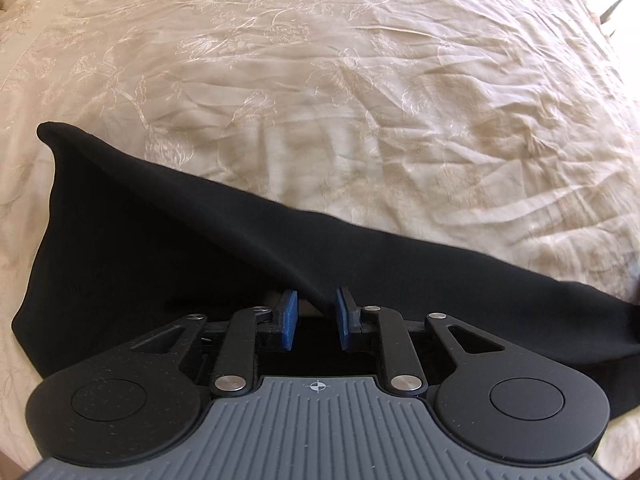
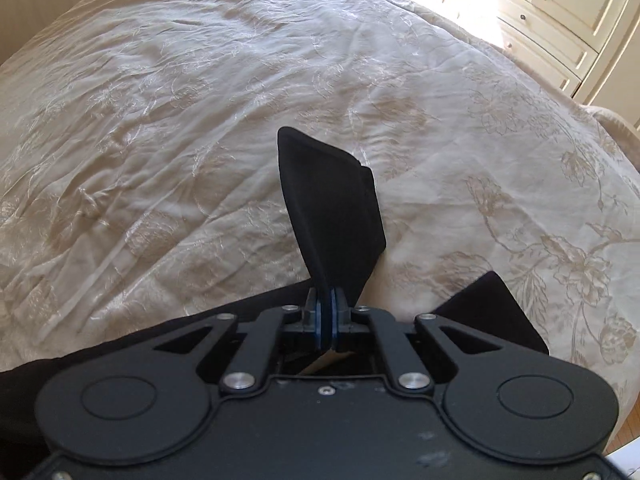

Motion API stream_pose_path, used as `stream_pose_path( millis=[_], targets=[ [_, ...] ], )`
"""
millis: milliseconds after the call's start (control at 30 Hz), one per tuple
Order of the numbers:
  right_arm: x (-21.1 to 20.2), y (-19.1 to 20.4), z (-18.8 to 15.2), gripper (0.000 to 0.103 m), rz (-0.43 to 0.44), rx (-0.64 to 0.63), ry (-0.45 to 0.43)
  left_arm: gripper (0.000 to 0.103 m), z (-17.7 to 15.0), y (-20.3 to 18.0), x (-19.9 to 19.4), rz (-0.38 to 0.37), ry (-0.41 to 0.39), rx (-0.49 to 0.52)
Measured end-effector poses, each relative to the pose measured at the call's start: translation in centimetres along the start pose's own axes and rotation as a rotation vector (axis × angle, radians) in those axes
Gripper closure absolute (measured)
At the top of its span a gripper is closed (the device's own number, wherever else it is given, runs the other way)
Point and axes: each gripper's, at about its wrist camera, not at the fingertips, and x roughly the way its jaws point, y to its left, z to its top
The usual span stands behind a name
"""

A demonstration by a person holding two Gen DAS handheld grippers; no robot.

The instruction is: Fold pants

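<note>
A: How do the 2 claws stand?
B: The right gripper [image 2: 327,300] is clamped tight on a flap of the black pants [image 2: 332,208]. The left gripper [image 1: 316,314] gapes part-open around a ridge of cloth, pads [image 1: 289,320] not pinching.
A: And the pants?
B: Draped on the bedspread [image 1: 360,80], stretching left to right near its edge.

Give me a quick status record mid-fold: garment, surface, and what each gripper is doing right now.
garment: black fabric pants, partly lifted off the bed
surface: cream embroidered bedspread, wrinkled
left gripper: jaws apart, a ridge of the pants running between the blue pads, not clamped
right gripper: jaws closed on an edge of the pants, a flap standing up beyond them
background: cream cabinet doors
</note>
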Motion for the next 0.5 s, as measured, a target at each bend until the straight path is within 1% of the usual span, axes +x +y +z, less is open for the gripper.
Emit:
stream_pose_path(
  millis=[33, 133, 233, 300, 333, 367, 400, 433, 500],
  targets=[
    [0.2, -0.5, -0.9, 0.098, 0.002, 0.011, 0.018, 0.086, -0.9, 0.1, -0.1, 0.006, 0.011, 0.009],
    [0.9, -1.7, -3.3, 0.098, 0.025, 0.045, 0.066, 0.087, -3.6, 0.6, 0.3, 0.014, 0.06, 0.027],
    [1.4, -2.3, -4.7, 0.096, 0.053, 0.07, 0.083, 0.086, -5.8, 0.8, 1.0, 0.007, 0.102, 0.035],
    [1.4, -2.7, -5.1, 0.094, 0.074, 0.082, 0.08, 0.085, -6.8, 0.7, 1.0, 0.008, 0.105, 0.04],
    [1.2, -2.8, -5.1, 0.094, 0.083, 0.083, 0.075, 0.082, -7.1, 0.6, 0.9, 0.022, 0.099, 0.045],
    [1.1, -2.9, -5.1, 0.092, 0.09, 0.081, 0.068, 0.077, -7.3, 0.4, 0.7, 0.037, 0.088, 0.049],
    [1.0, -3.0, -5.1, 0.091, 0.094, 0.08, 0.063, 0.073, -7.4, 0.3, 0.6, 0.039, 0.076, 0.048],
    [1.0, -3.1, -5.1, 0.09, 0.099, 0.082, 0.062, 0.069, -7.4, 0.3, 0.5, 0.023, 0.064, 0.047],
    [0.9, -3.4, -5.1, 0.089, 0.11, 0.098, 0.06, 0.068, -7.2, 0.5, 0.6, -0.047, 0.07, 0.03]
  ],
)
